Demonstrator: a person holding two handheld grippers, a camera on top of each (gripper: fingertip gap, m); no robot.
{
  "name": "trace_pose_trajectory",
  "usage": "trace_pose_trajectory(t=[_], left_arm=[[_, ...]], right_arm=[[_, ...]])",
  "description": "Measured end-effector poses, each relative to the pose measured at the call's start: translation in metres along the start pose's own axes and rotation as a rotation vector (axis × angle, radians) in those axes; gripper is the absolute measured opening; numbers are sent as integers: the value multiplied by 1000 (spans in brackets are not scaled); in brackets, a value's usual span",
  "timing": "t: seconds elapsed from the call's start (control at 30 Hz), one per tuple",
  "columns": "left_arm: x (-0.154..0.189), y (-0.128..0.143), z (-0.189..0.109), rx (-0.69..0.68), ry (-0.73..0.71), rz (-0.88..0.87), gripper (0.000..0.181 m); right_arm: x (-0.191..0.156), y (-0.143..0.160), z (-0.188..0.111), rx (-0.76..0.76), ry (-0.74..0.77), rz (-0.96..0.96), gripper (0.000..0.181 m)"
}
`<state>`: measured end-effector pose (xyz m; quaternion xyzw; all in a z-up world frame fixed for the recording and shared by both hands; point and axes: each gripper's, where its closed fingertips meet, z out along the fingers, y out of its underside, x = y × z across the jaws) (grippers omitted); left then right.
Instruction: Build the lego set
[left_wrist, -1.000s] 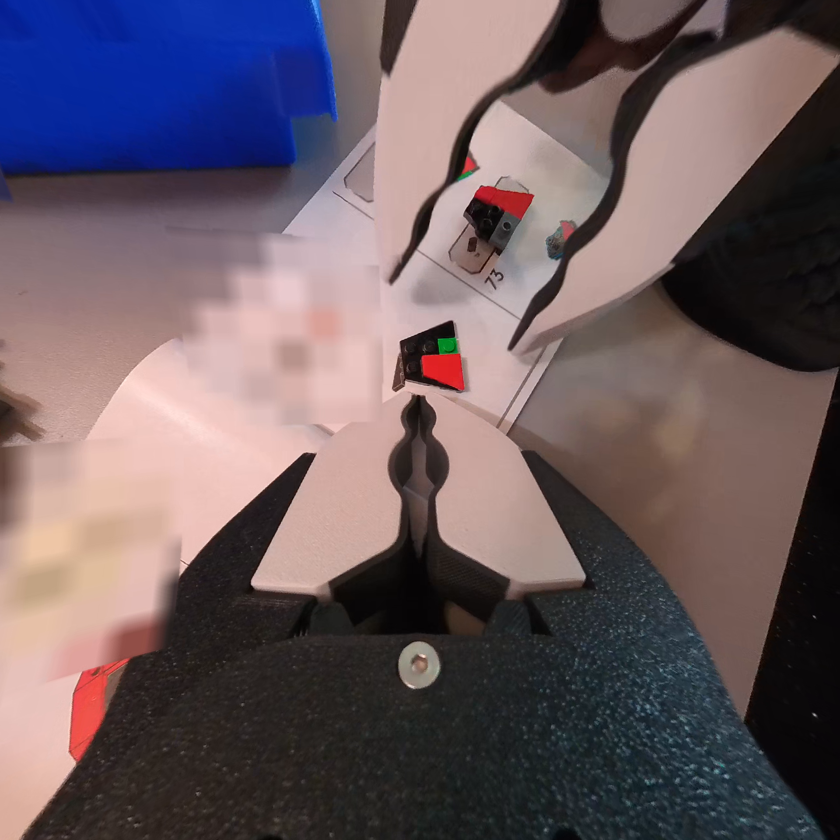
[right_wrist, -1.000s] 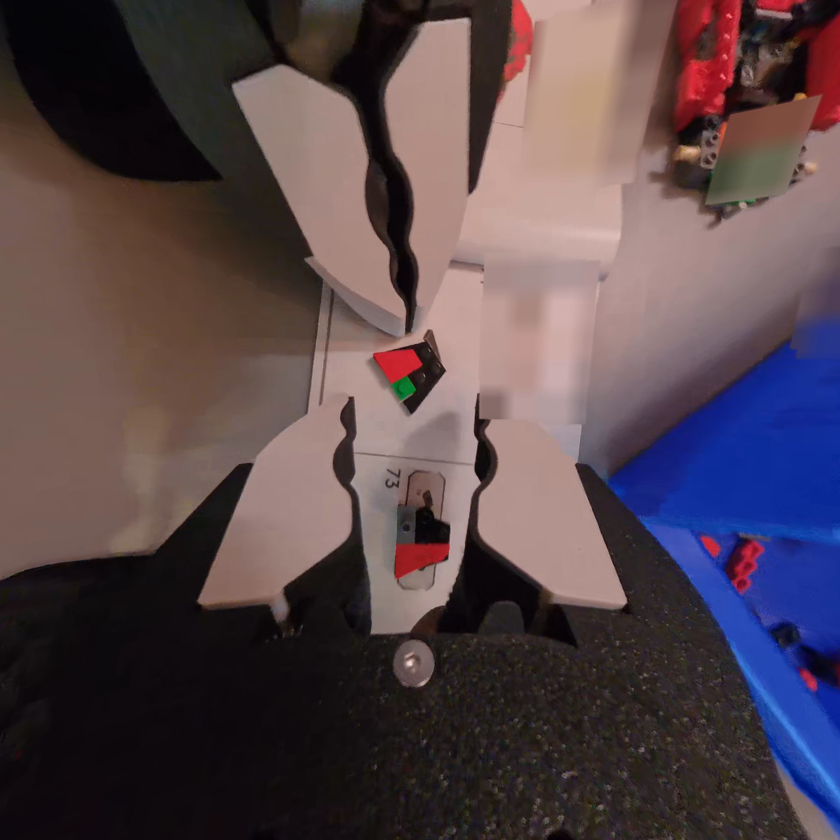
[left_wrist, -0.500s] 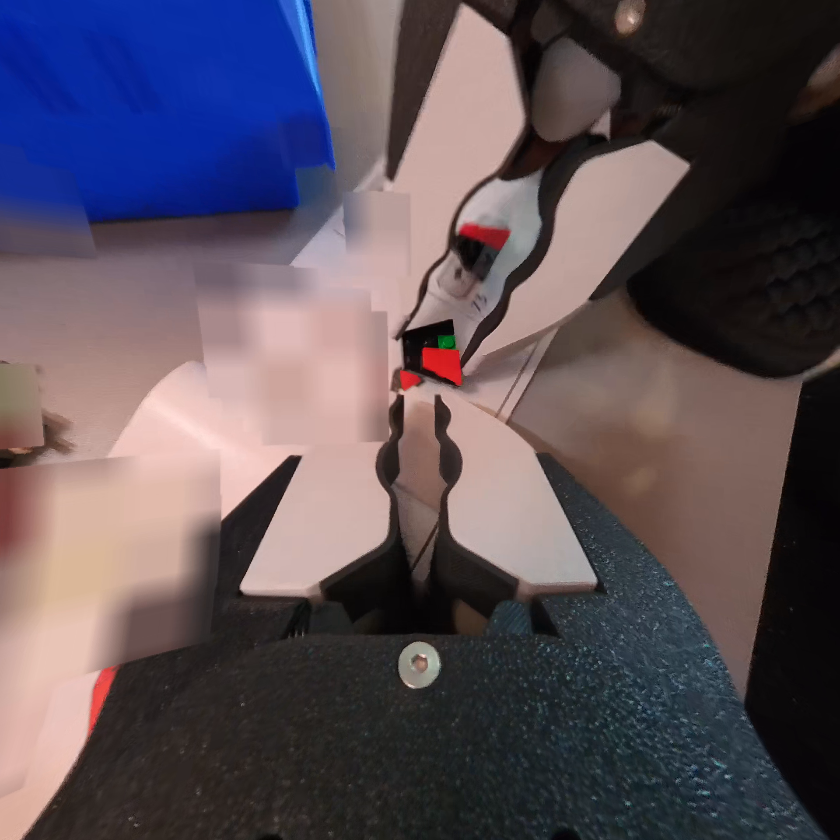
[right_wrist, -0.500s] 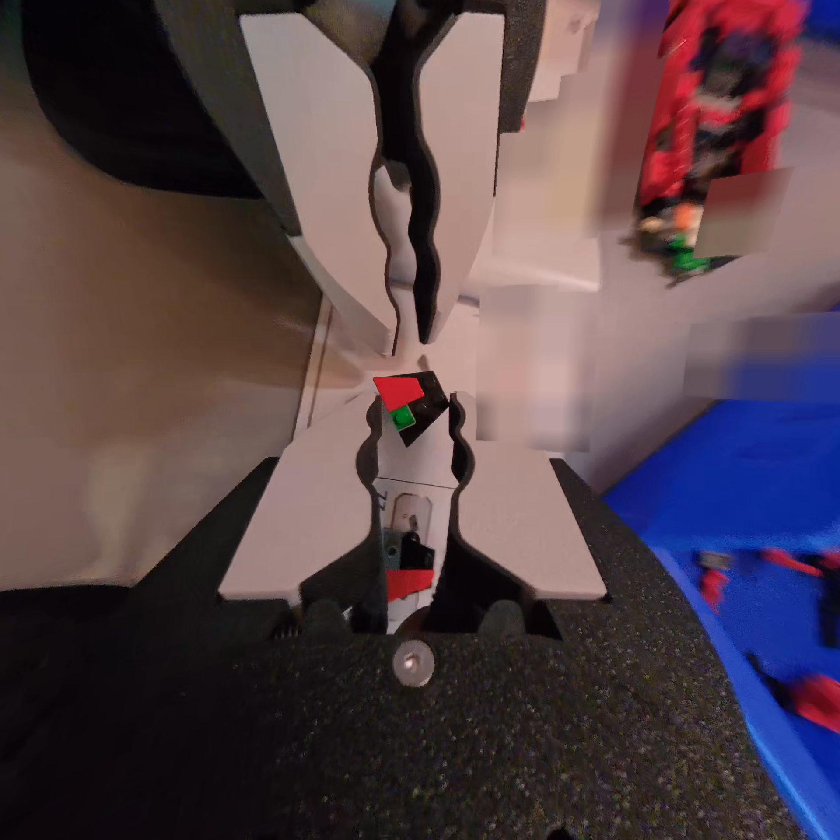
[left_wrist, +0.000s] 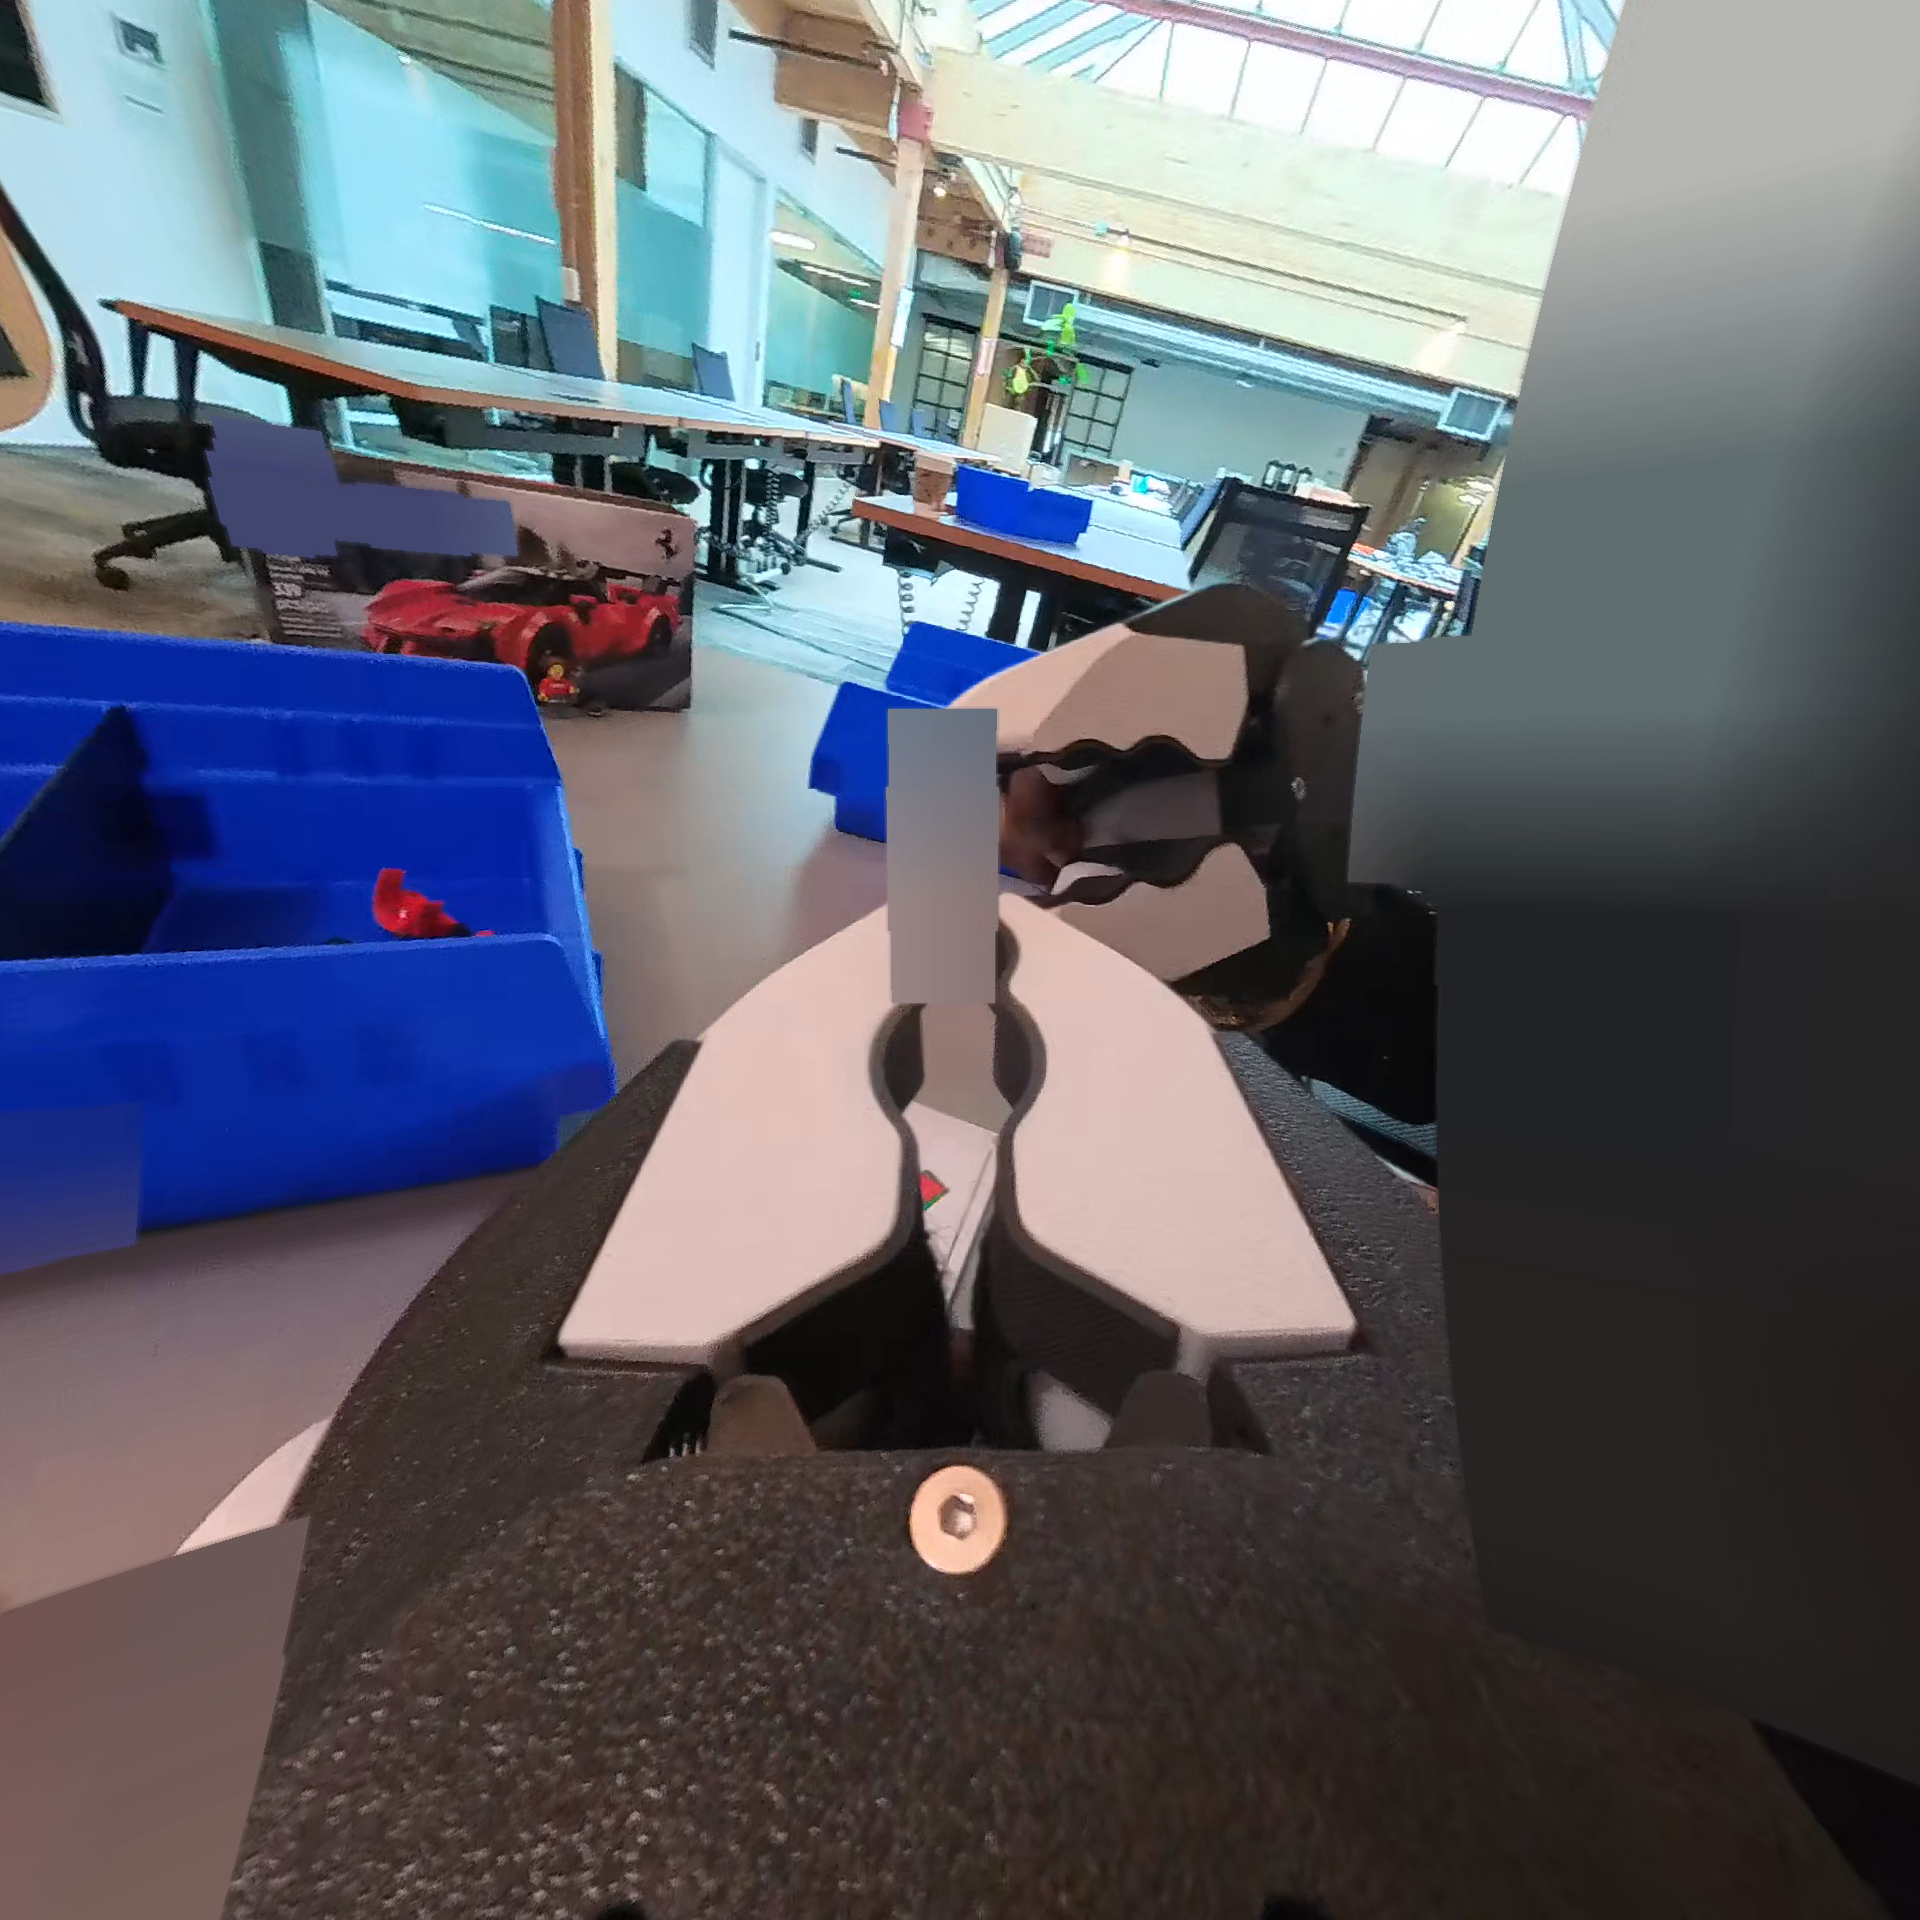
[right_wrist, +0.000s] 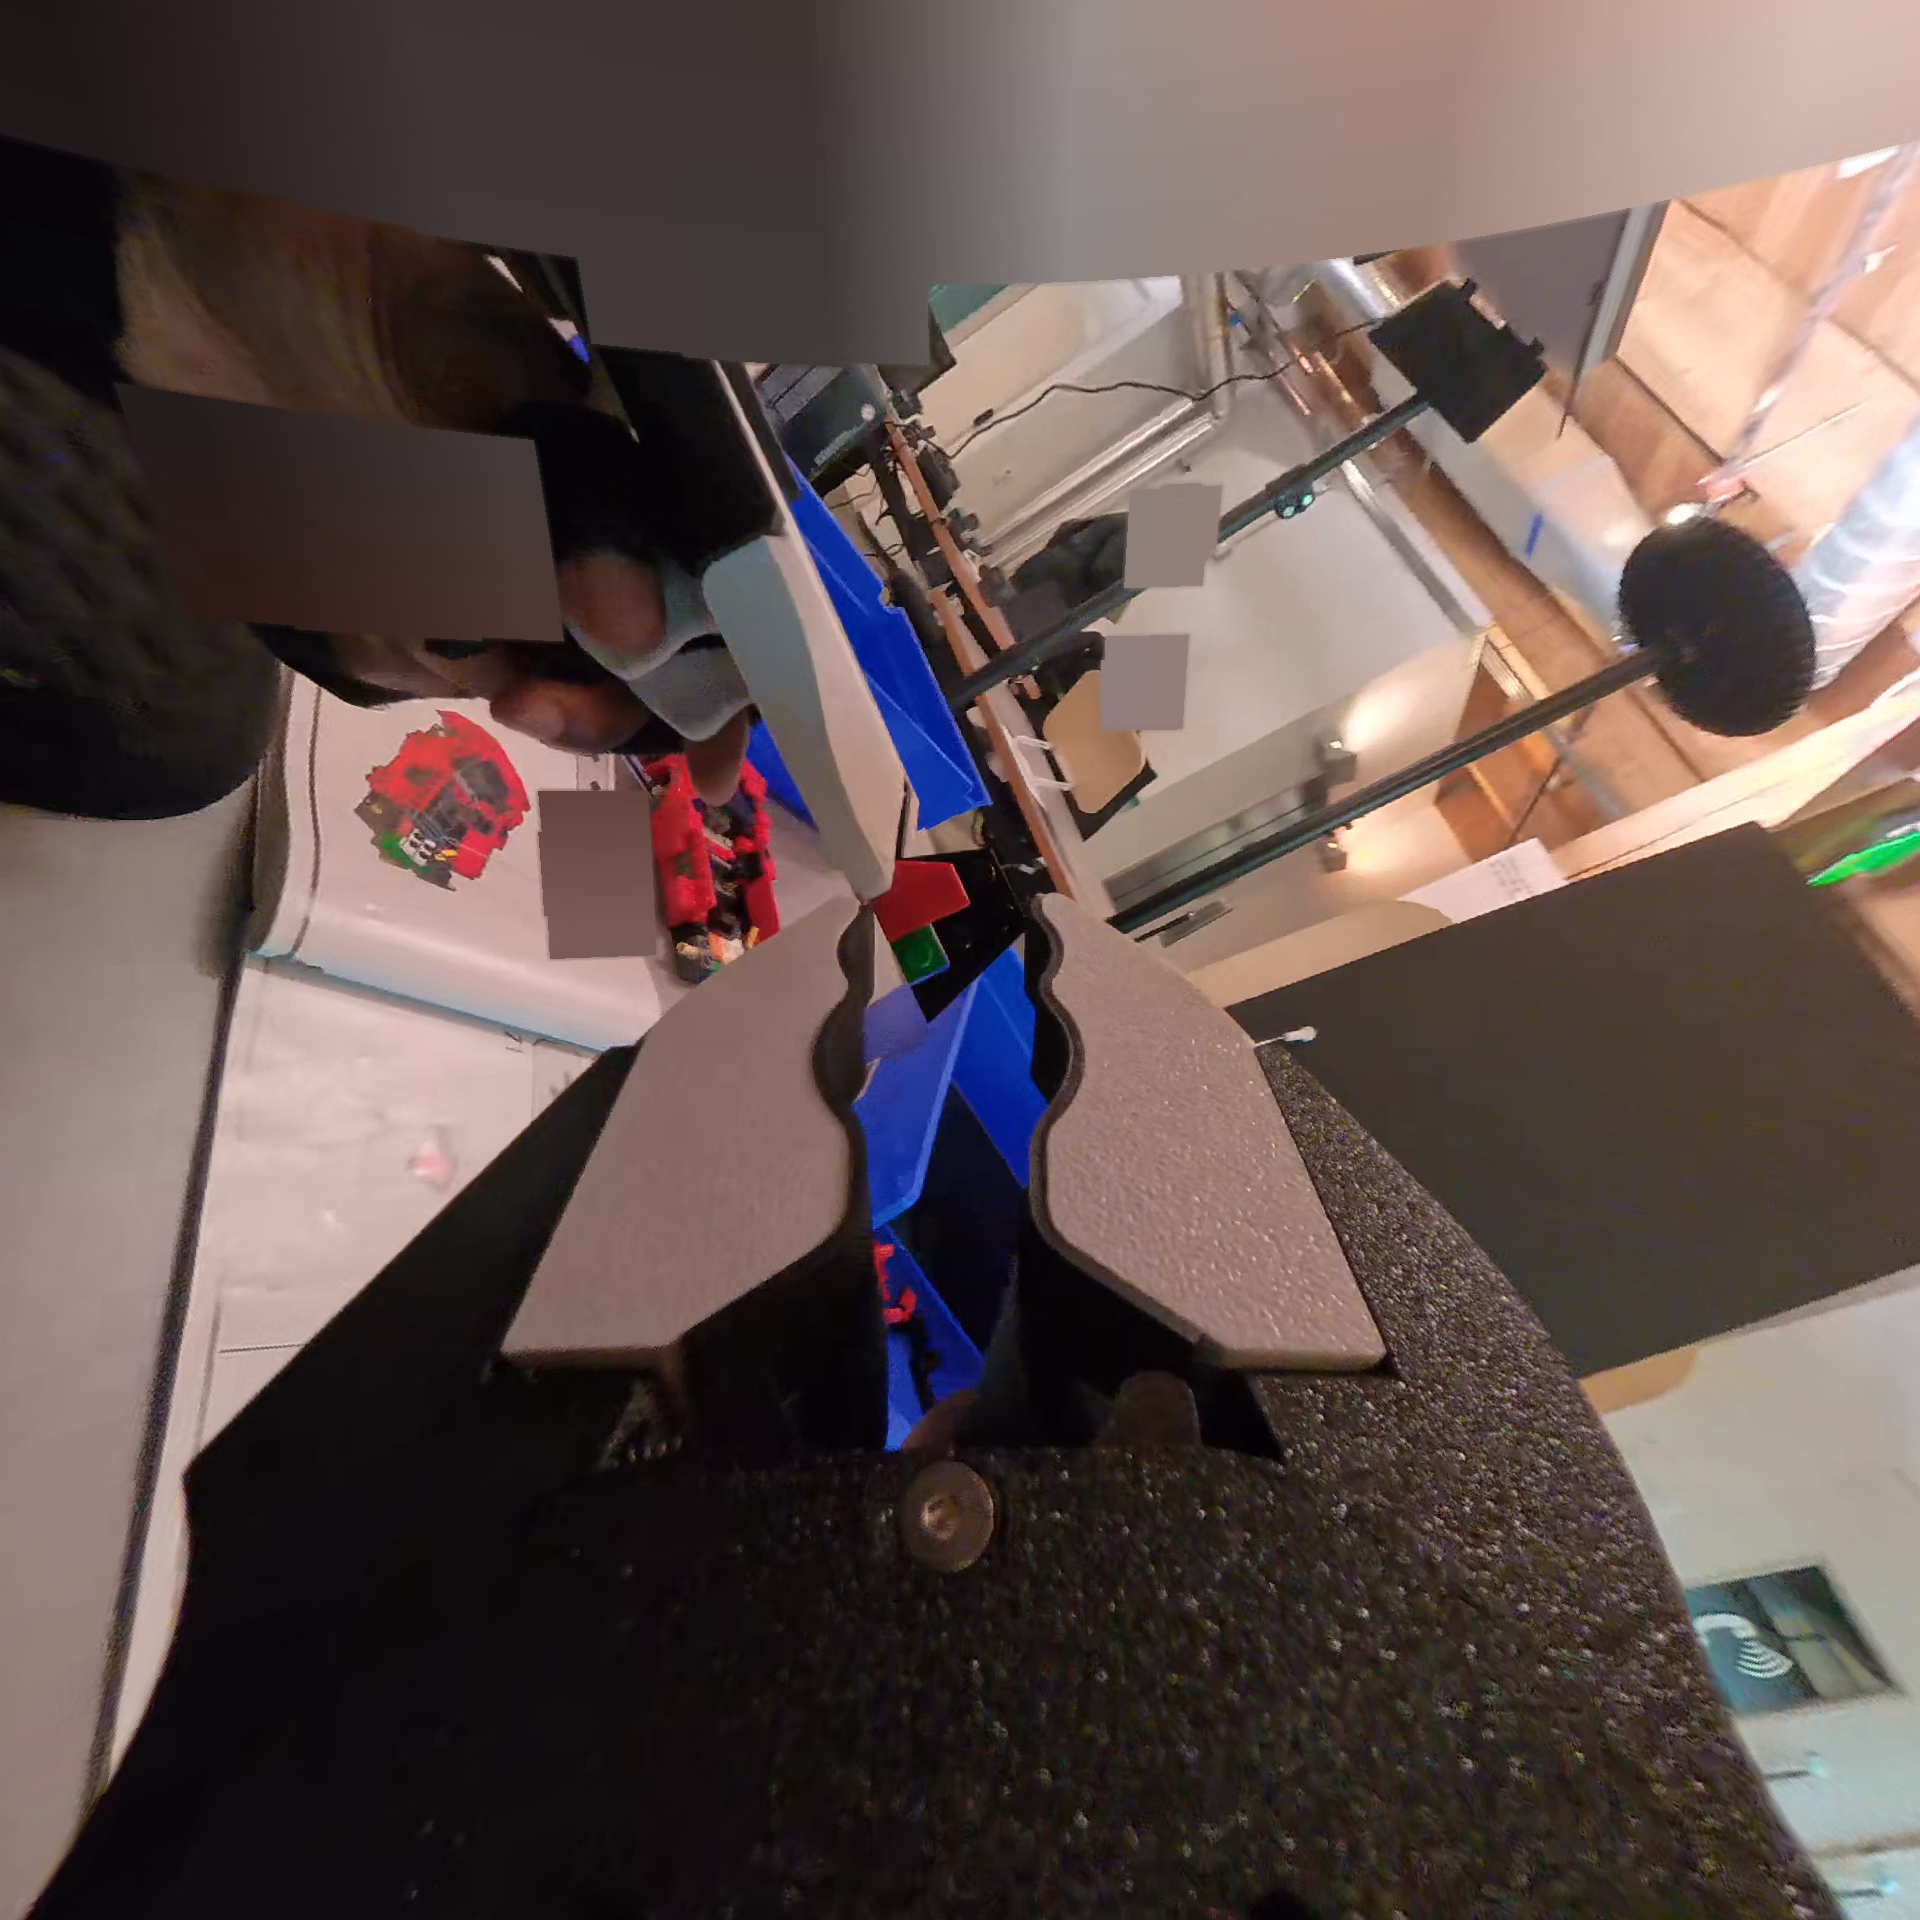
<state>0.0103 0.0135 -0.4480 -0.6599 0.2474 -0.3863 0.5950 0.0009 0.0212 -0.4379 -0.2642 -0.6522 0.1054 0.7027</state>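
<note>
Seating a small piece on a held sub-assembly looks like the step in hand; both tools are up off the grey table (left_wrist: 717, 821).

- Blue bin (left_wrist: 291, 1039): well to the left of the right gripper (left_wrist: 1039, 826) in the left wrist view, with a few red parts (left_wrist: 410, 914) inside.
- Set box (left_wrist: 520, 613): far behind and left of the right gripper. It shows a red car picture and a small emblem. Its print is too small to read, and part of it is patched over.
- Left gripper (left_wrist: 945, 935): just in front of the right gripper. Its tips are hidden, so I cannot tell whether it is clenched or released.
- Instruction sheet (right_wrist: 416, 966): below and left of the right gripper, with a printed red car on it. No text is legible.
- Partly built red model (right_wrist: 717, 862): on the table, left of the right gripper.
- Wedge sub-assembly (right_wrist: 966, 925): black plate with 1 red and 1 green piece, clamped at the right gripper's tips and held in the air.

1 left finger (right_wrist: 810, 727) touches the red piece's edge.

Doing it well, as I judge it:
- Keep the right grip firm on the black plate's edges.
- Press with the left tip square onto the studs, not sideways, or the plate may twist out of the 2 fingers.
- Check the red piece sits flush before letting go.
</note>
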Motion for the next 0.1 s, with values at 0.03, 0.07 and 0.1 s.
trace_pose_trajectory(t=[0.03, 0.07, 0.1], left_arm=[[1, -1, 0, 6, 5, 12, 7], [3, -1, 0, 14, 16, 16, 6], [4, -1, -1, 22, 25, 13, 6]], right_arm=[[1, -2, -1, 2, 8, -13, 28], [1, -3, -3, 7, 11, -26, 28], [0, -5, -4, 15, 5, -33, 28]])
